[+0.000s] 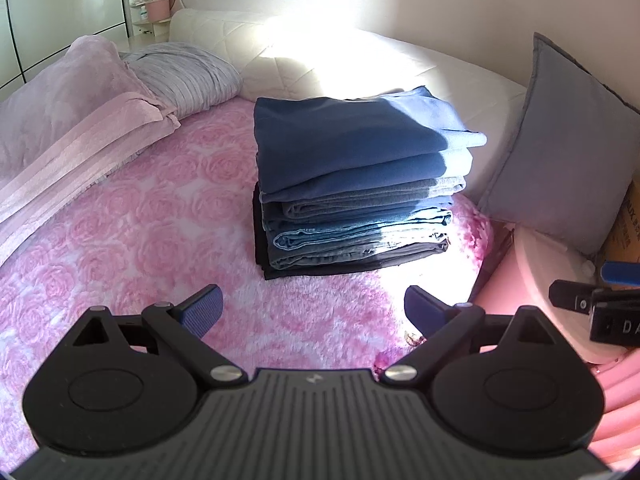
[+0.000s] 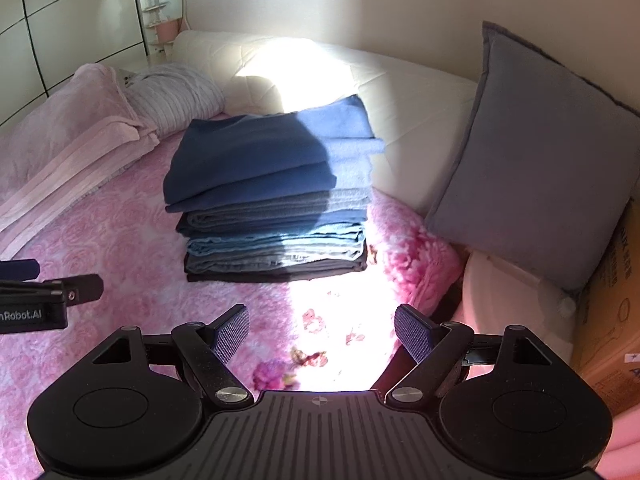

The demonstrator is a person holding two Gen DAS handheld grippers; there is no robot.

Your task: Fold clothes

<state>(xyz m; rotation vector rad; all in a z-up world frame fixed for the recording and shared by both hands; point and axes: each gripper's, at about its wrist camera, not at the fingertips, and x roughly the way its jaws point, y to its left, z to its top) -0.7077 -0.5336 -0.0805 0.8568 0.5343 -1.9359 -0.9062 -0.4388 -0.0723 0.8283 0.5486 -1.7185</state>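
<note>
A neat stack of folded clothes, blue tops over grey and denim pieces with a black one at the bottom, sits on the pink rose-patterned bed cover. It also shows in the right wrist view. My left gripper is open and empty, held short of the stack above the cover. My right gripper is open and empty, also short of the stack. The right gripper shows at the right edge of the left wrist view; the left gripper shows at the left edge of the right wrist view.
A folded pink blanket and a grey striped pillow lie at the left. A white padded headboard runs behind the stack. A grey cushion leans at the right by a cardboard box and a pink round object.
</note>
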